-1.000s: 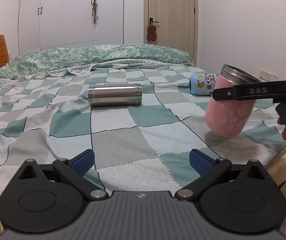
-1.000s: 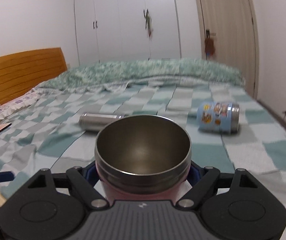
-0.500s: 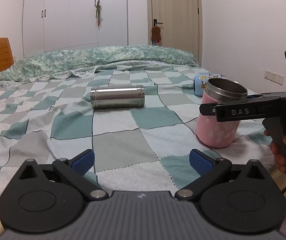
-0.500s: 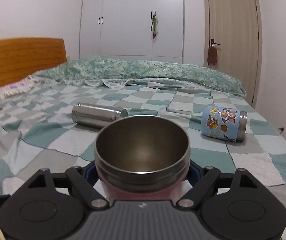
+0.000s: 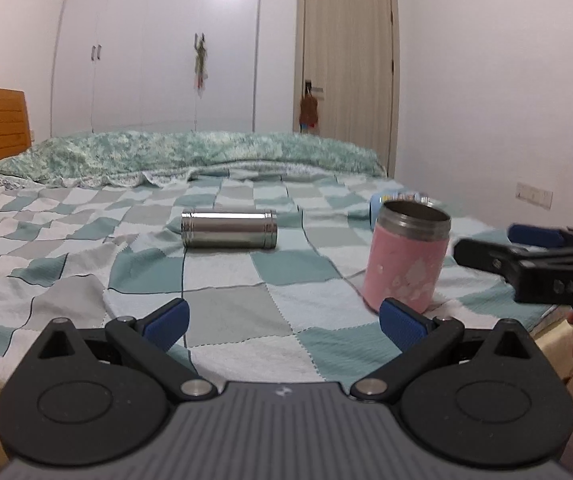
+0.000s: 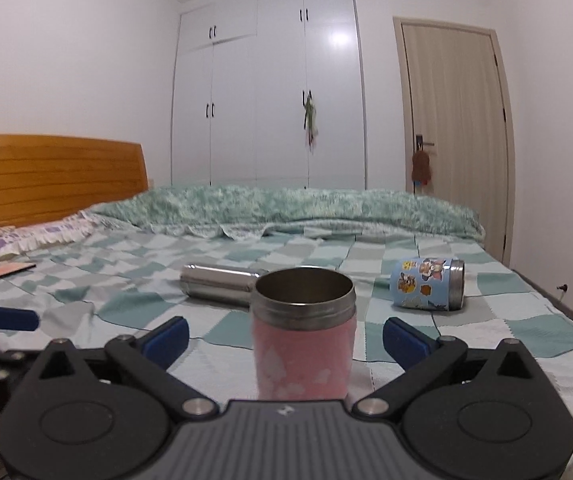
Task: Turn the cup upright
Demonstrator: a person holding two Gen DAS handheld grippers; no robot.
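Observation:
A pink cup (image 6: 304, 344) with a steel rim stands upright on the checked bedspread (image 6: 486, 340), mouth up. My right gripper (image 6: 286, 336) is open, its blue pads on either side of the cup and apart from it. In the left wrist view the pink cup (image 5: 406, 256) stands at the right, with the right gripper (image 5: 526, 256) just right of it. My left gripper (image 5: 284, 320) is open and empty over the near bed edge.
A steel cup (image 5: 228, 229) lies on its side mid-bed; it also shows in the right wrist view (image 6: 218, 289). A blue cartoon cup (image 6: 428, 289) lies on its side at the right. A folded green duvet (image 6: 286, 208) and wooden headboard (image 6: 54, 176) are behind.
The right gripper set the pink cup upright on the bed, opened, and drew back from it. The left gripper stayed open and shifted a little.

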